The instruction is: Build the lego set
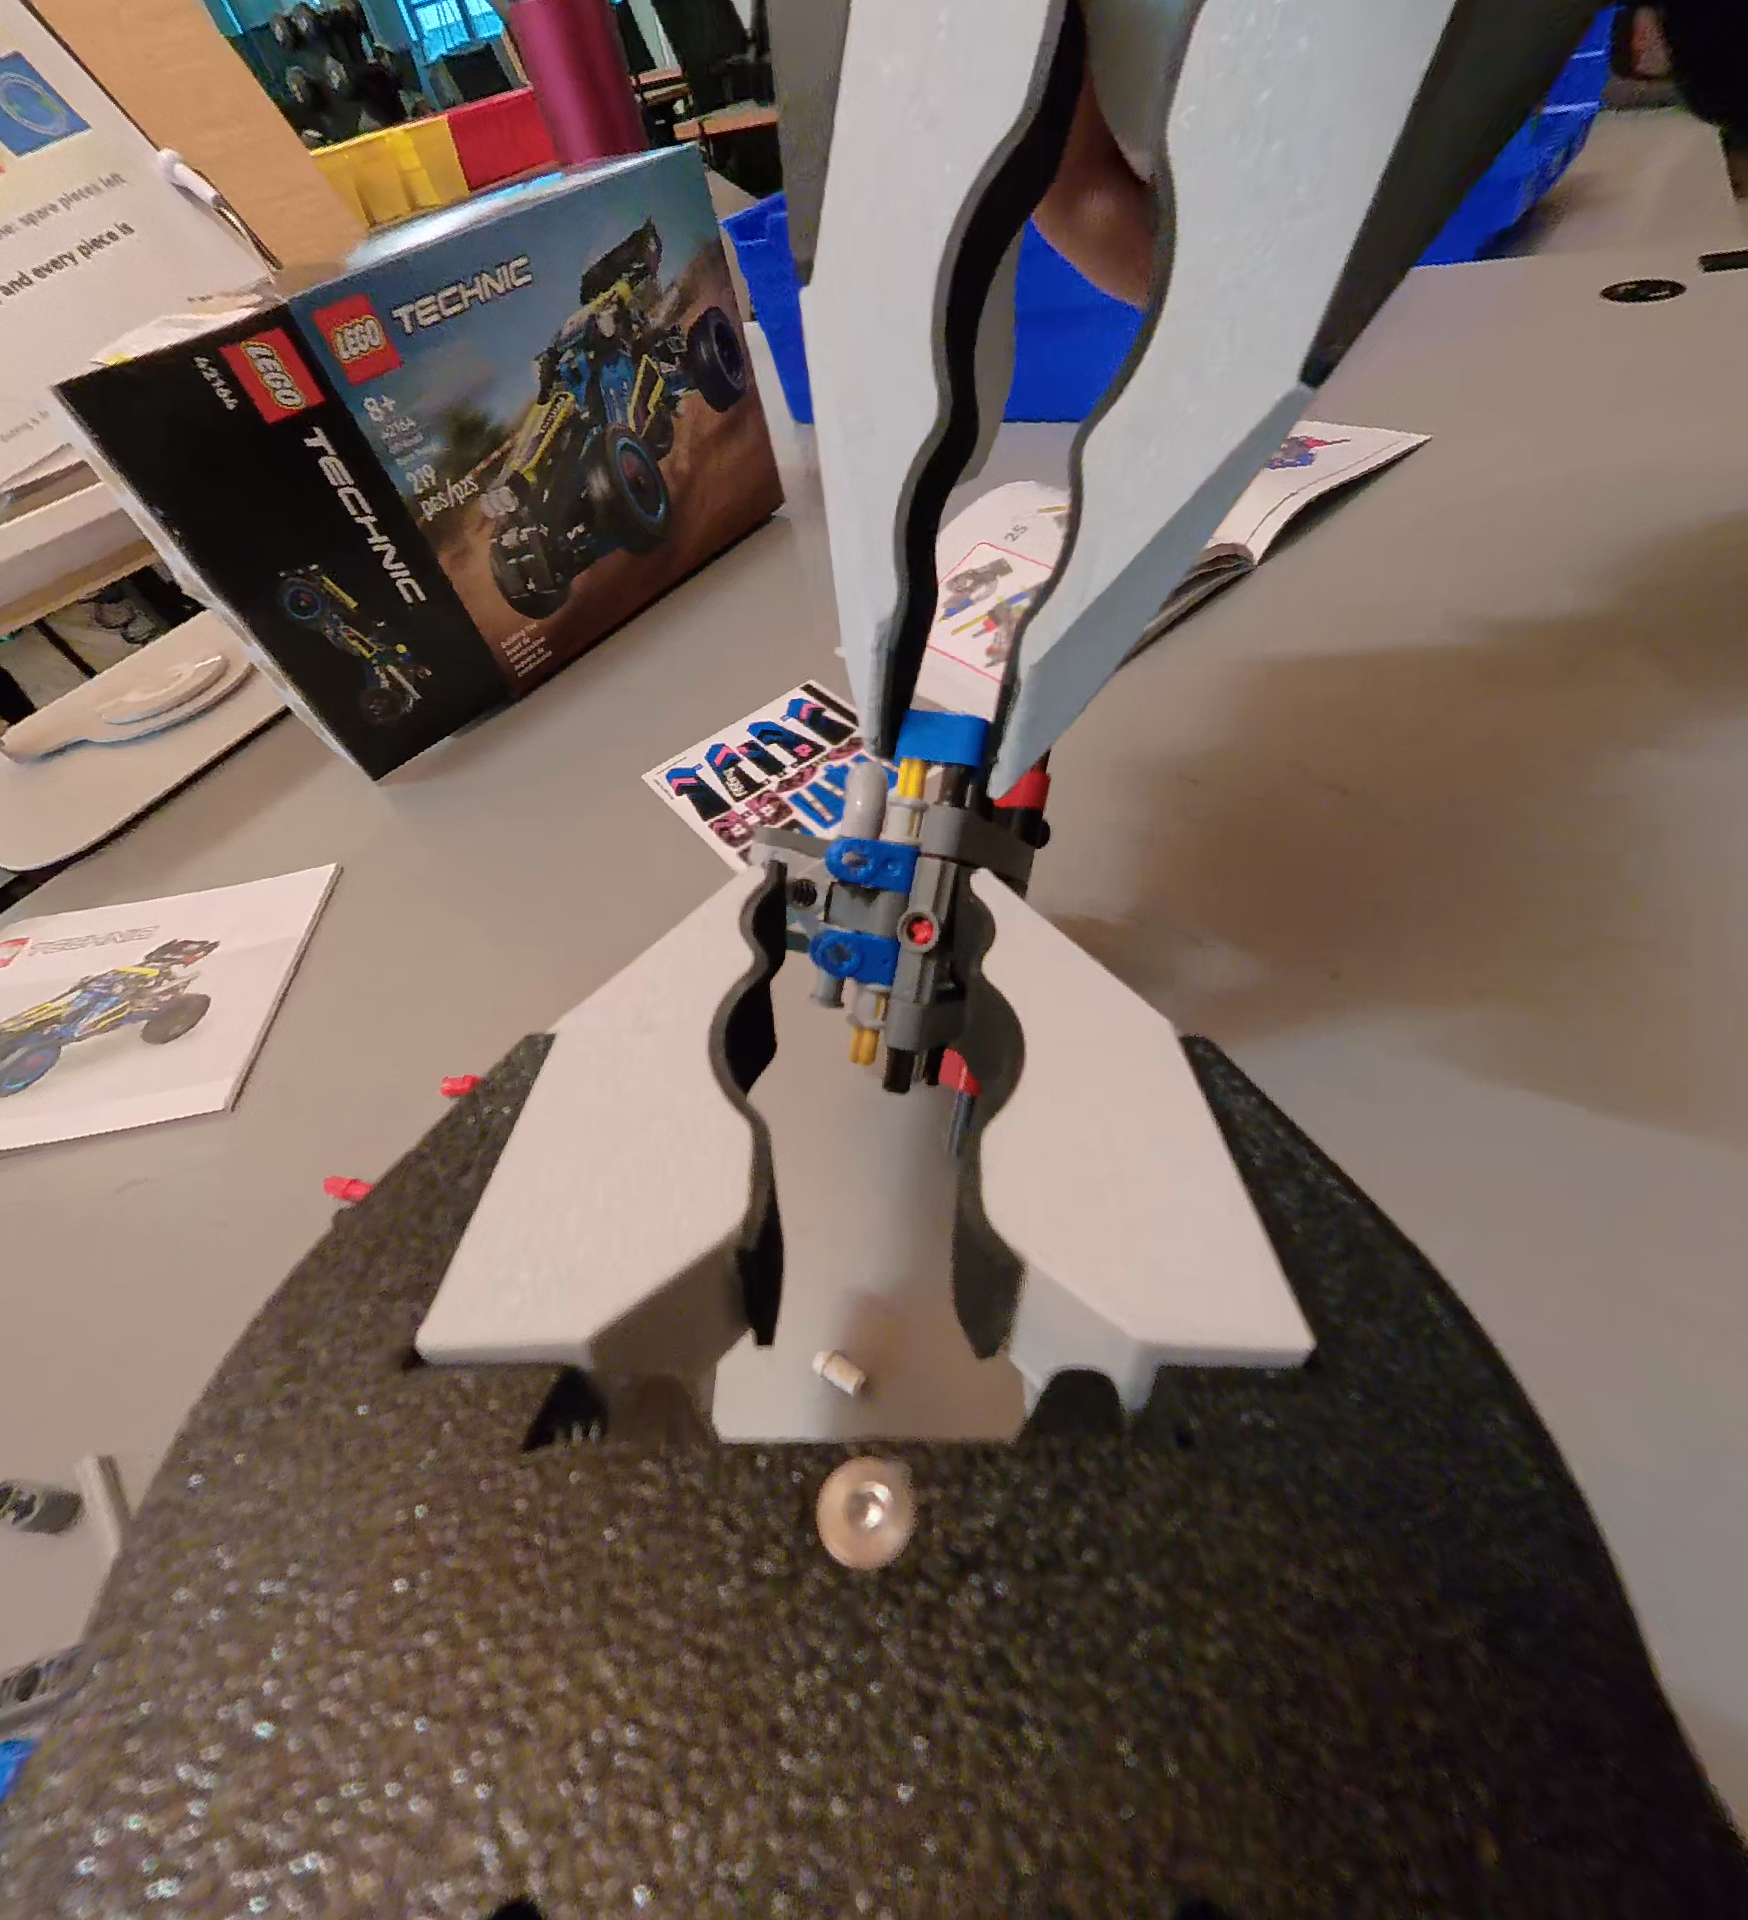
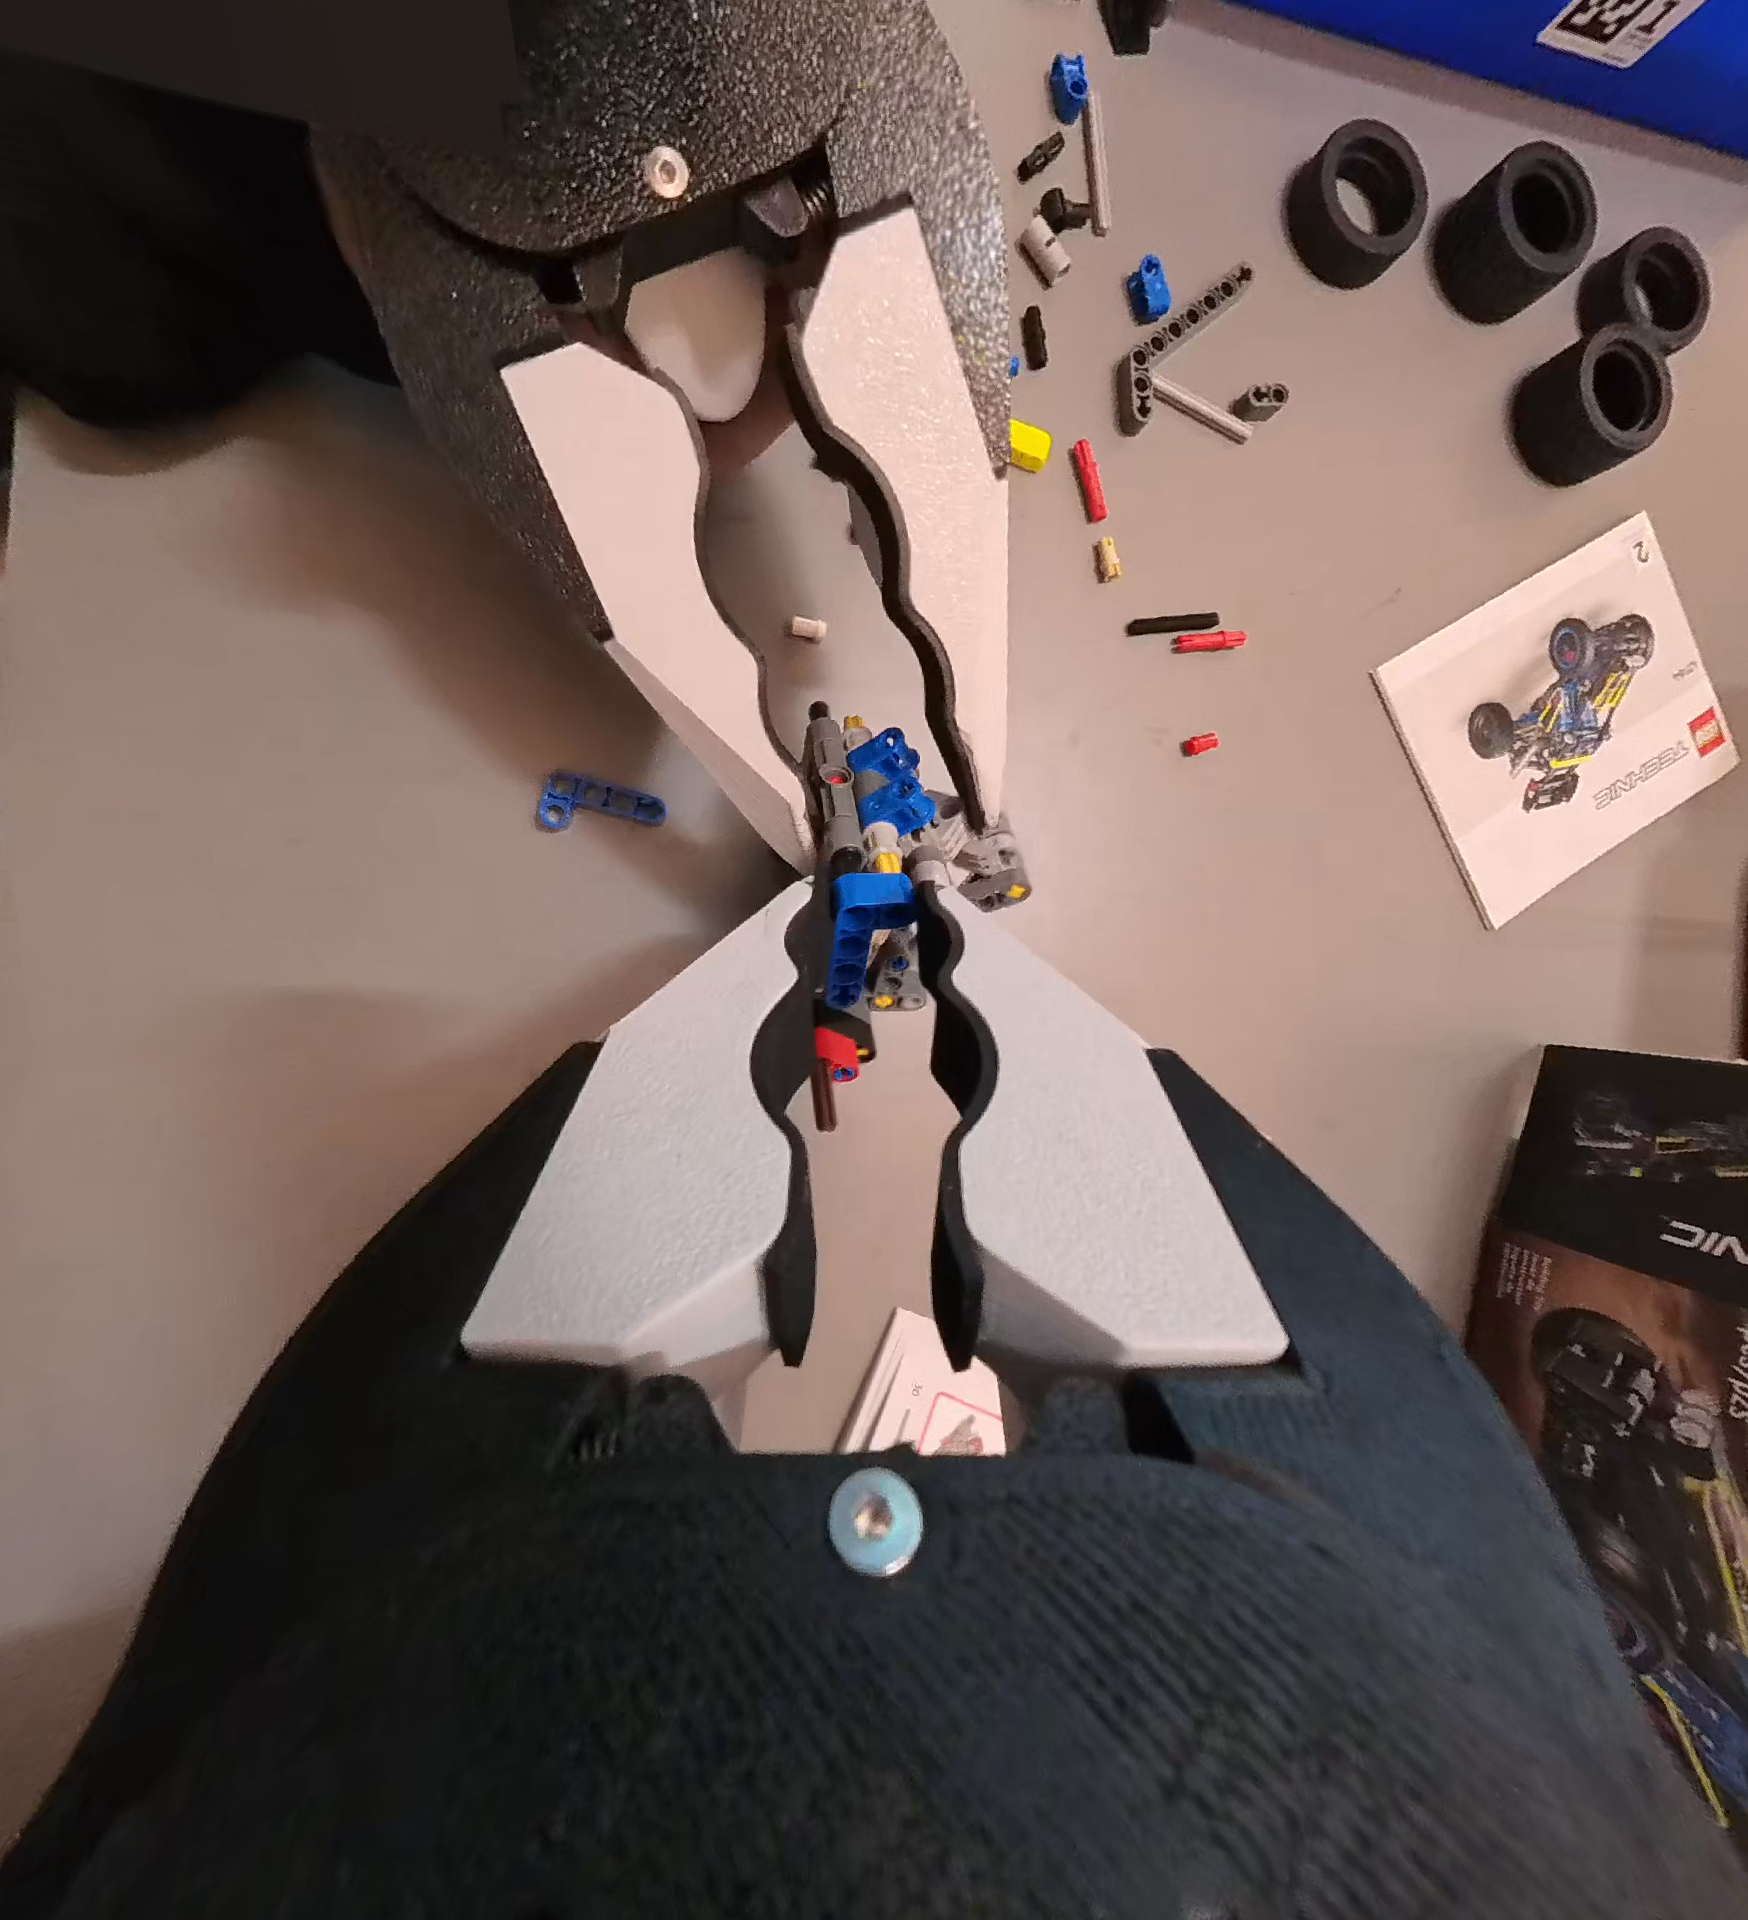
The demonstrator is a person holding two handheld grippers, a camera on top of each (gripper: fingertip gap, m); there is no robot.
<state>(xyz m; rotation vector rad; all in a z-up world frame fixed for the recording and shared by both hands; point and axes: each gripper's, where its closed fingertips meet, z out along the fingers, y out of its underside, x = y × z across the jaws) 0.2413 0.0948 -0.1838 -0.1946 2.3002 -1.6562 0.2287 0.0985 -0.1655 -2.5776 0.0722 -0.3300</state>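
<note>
While held above the table [image 2: 226, 935], assembly [image 1: 885, 925] between 2 clamped grippers [image 1: 875, 904] [image 2: 875, 914].

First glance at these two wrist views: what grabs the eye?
The small blue-and-grey lego assembly held mid-air over the table, pinched between the left gripper and right gripper meeting tip to tip. Next, four black tyres grouped at the right view's upper right, and the set's box behind left.

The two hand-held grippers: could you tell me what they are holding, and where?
Both hold one lego assembly. The left hand-held gripper clamps its grey-and-blue middle; the right hand-held gripper pinches the blue beam at its end.
</note>
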